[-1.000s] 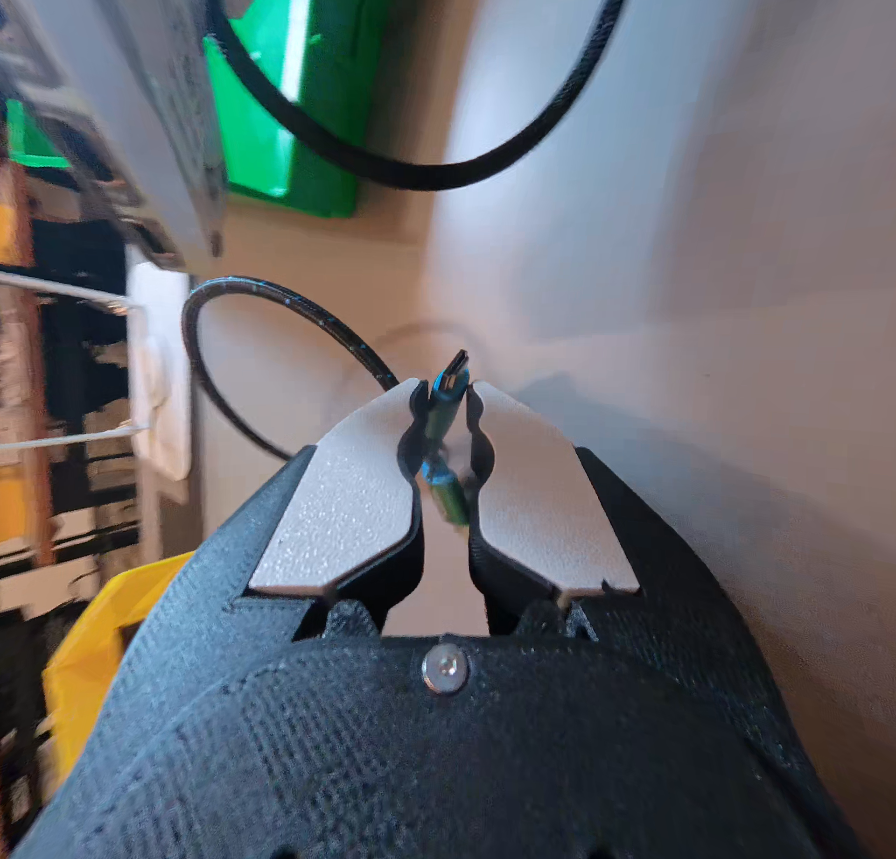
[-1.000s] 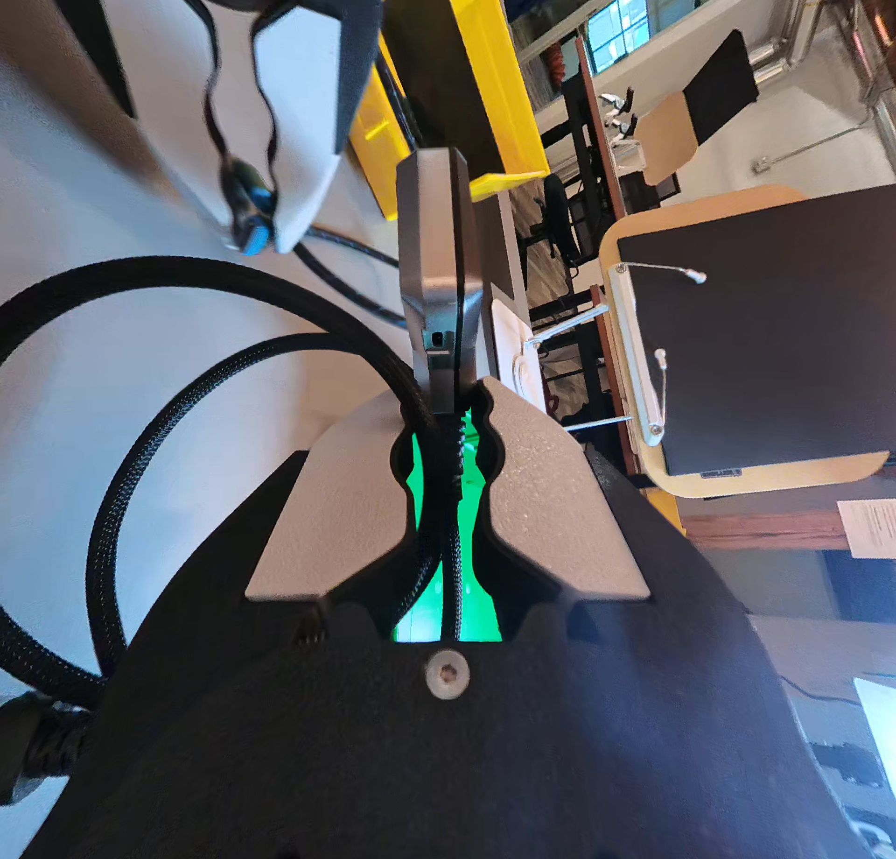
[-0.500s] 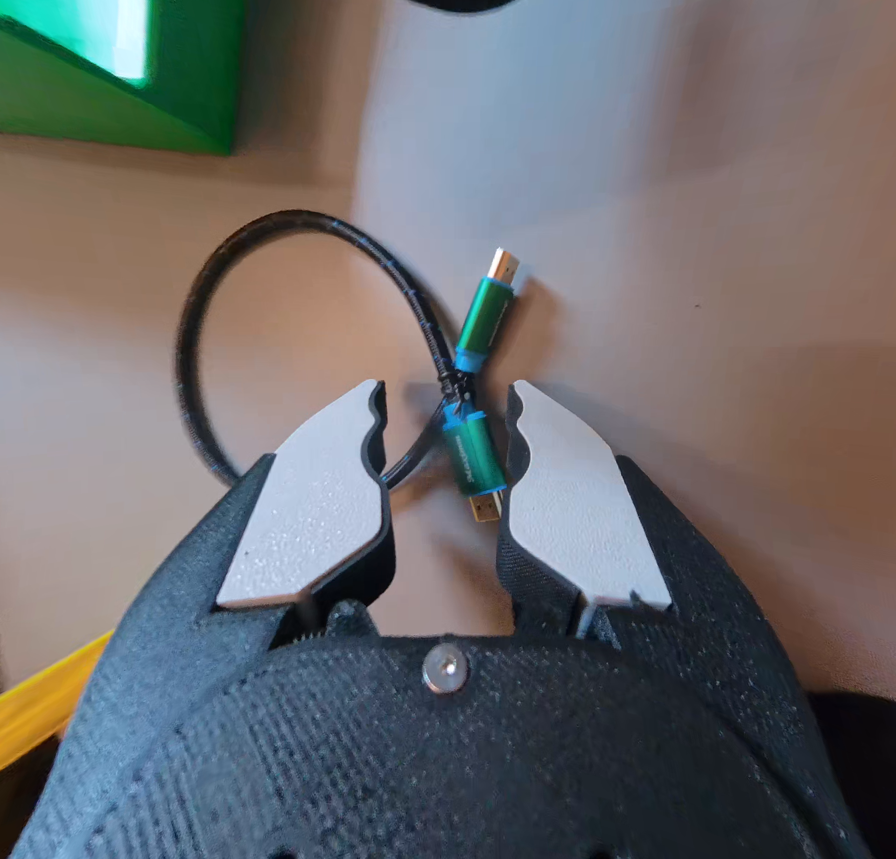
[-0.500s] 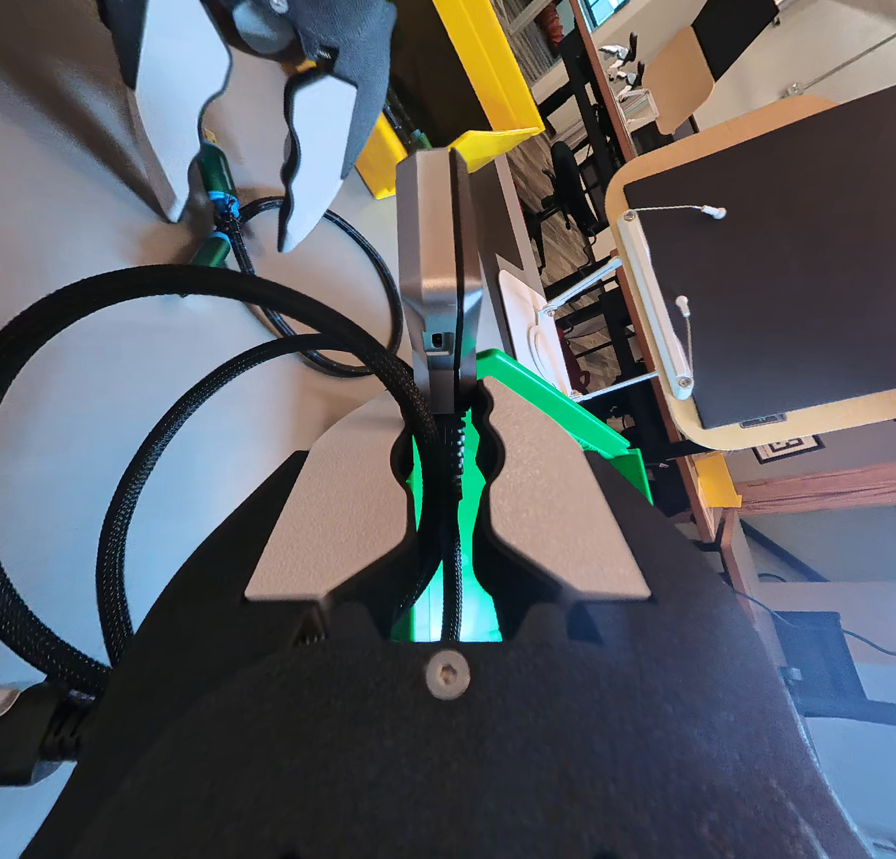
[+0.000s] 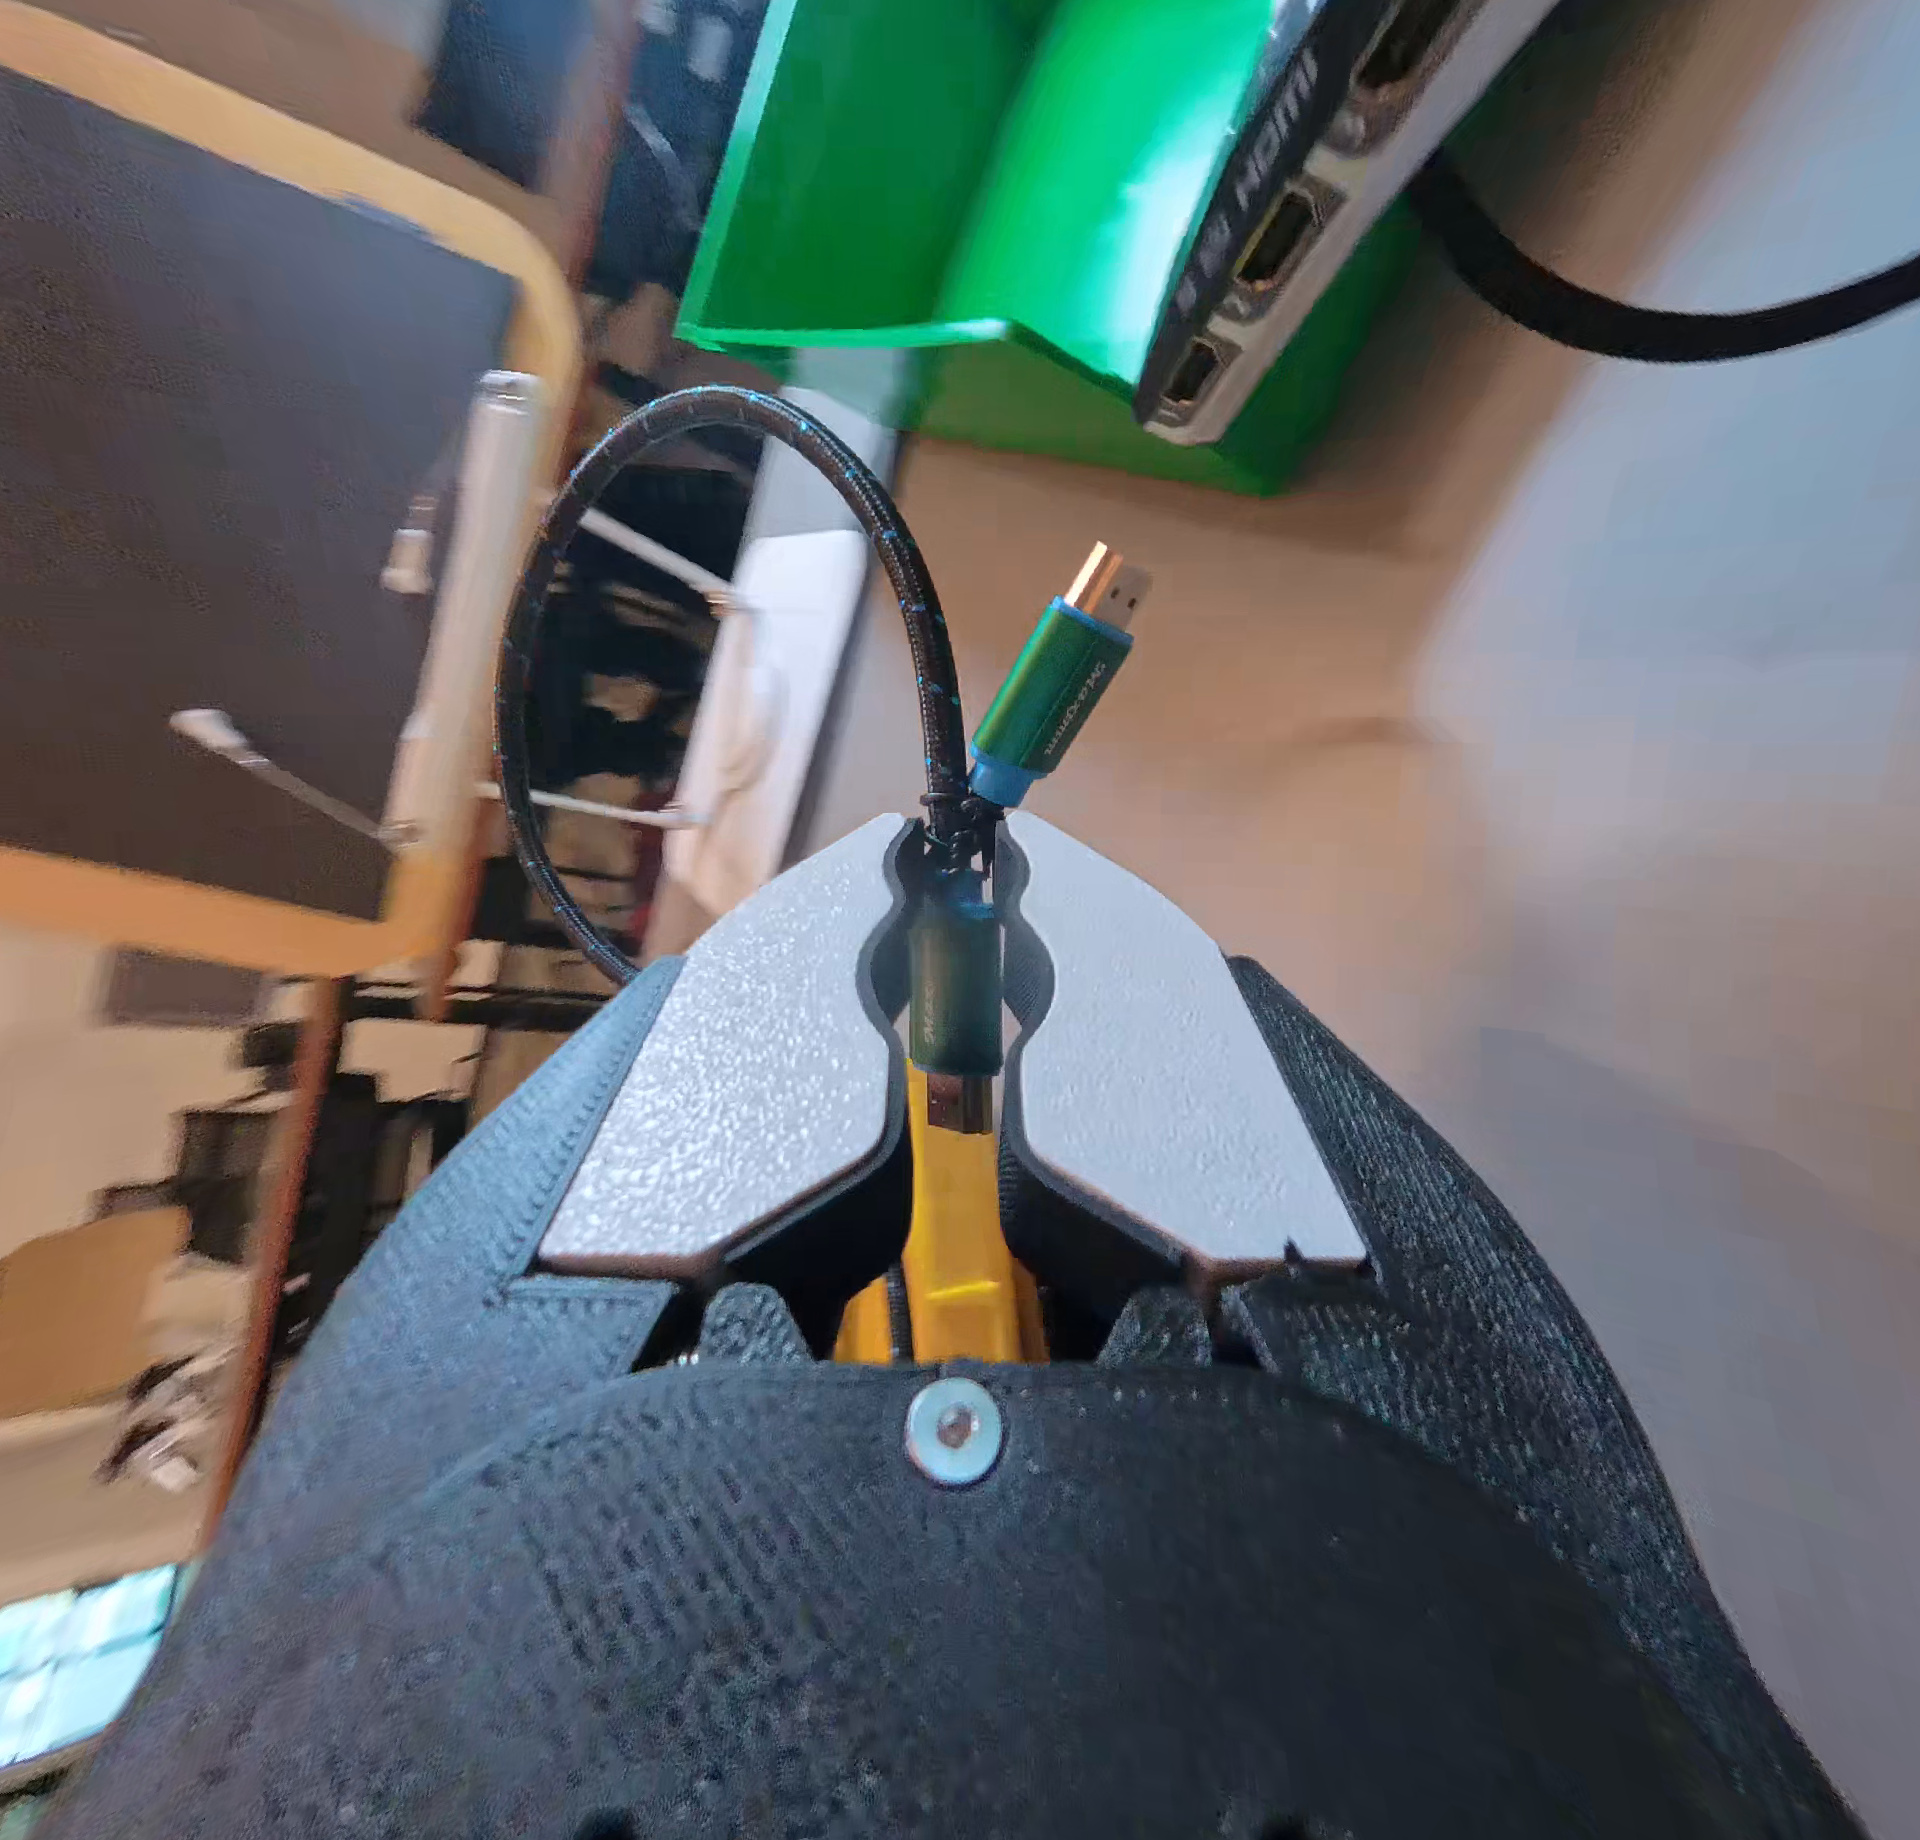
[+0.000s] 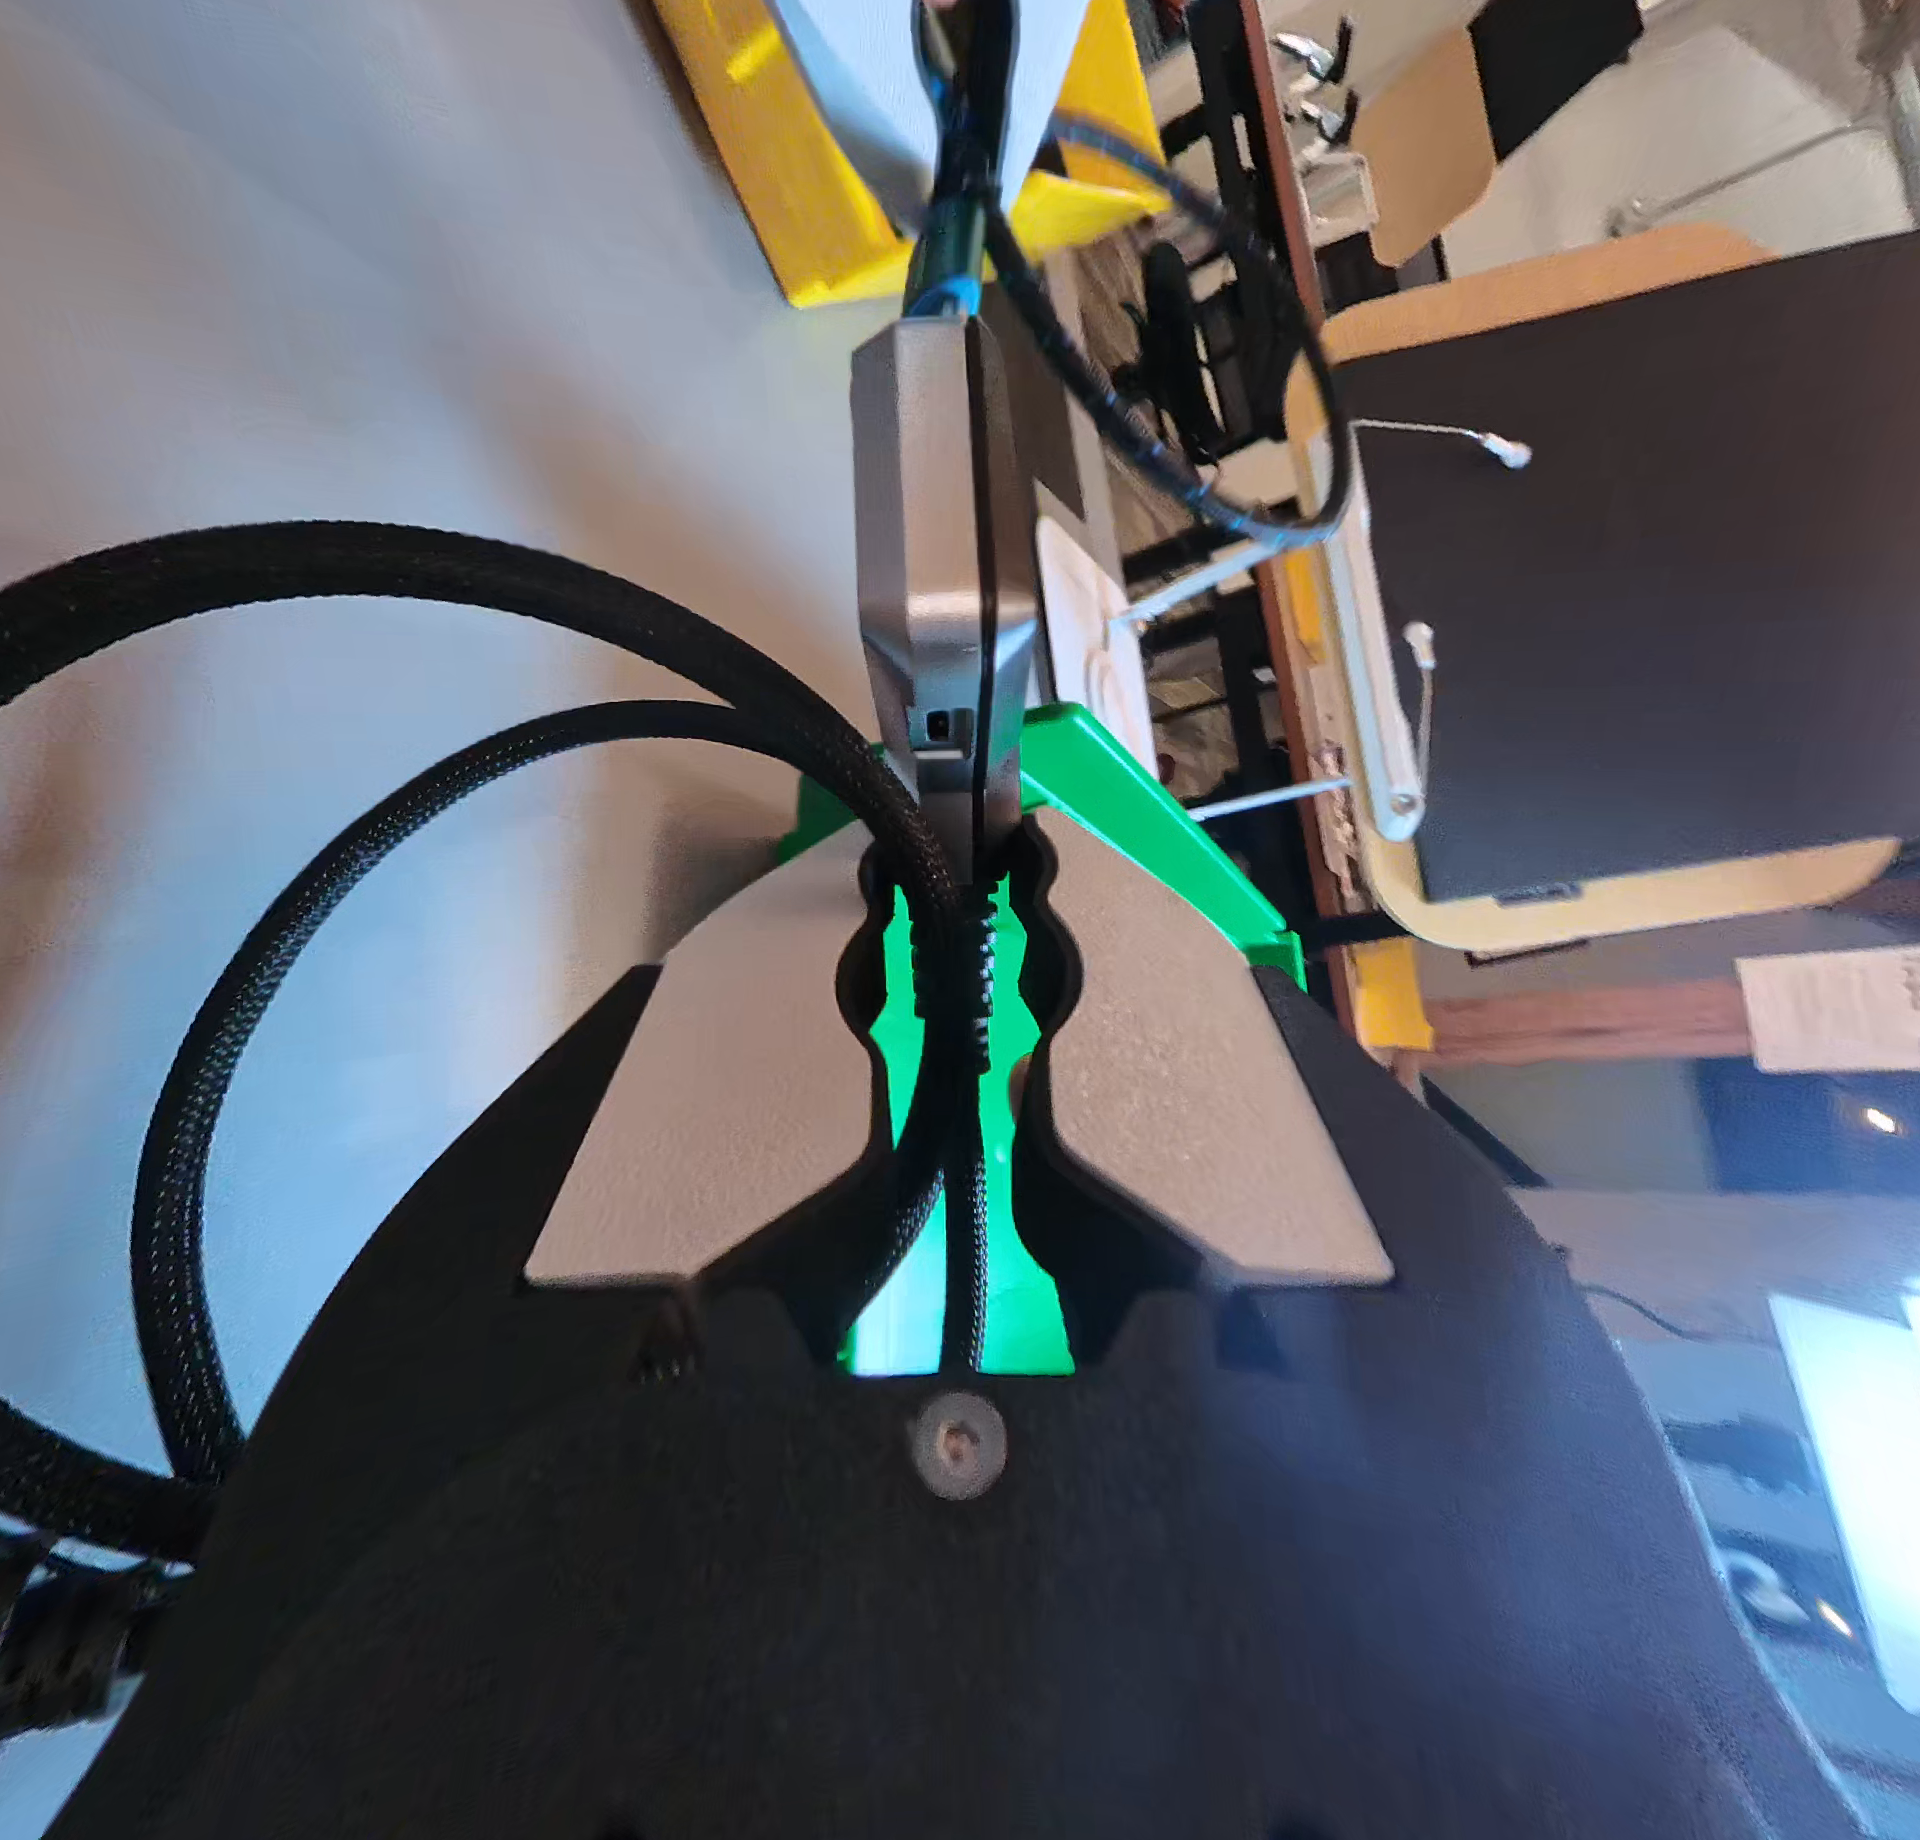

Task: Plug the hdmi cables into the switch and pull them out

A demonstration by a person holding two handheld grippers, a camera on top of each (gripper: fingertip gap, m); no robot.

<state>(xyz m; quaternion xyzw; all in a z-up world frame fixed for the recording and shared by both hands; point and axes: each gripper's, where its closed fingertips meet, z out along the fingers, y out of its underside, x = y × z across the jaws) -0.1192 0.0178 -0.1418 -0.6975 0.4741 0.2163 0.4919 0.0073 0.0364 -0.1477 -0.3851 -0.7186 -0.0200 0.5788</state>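
Note:
My left gripper point(image 5: 956, 834) is shut on one green HDMI plug point(image 5: 954, 1001), whose metal tip points back at the camera. The short black-and-blue cable point(image 5: 582, 585) loops up to the second green plug point(image 5: 1058, 694), which hangs free and points at the grey switch point(image 5: 1299, 190) at the upper right; several open ports show there. My right gripper point(image 6: 956, 855) is shut on the near end of the switch point(image 6: 920, 543), beside its thick black braided cable point(image 6: 416, 585). In the right wrist view, the left gripper's white fingers point(image 6: 1049, 34) hold the green plug point(image 6: 940, 252) just above the switch's far end.
A green bin point(image 5: 935, 180) lies behind the switch and shows under my right gripper point(image 6: 1143, 814). A yellow bin point(image 6: 790, 149) stands at the table's far side. The pale table top point(image 5: 1558, 855) ends at an edge; chairs and desks stand beyond.
My left gripper set the short cable on the table and opened. It has since shut on the near plug and lifted it towards the switch. My right gripper kept its hold.

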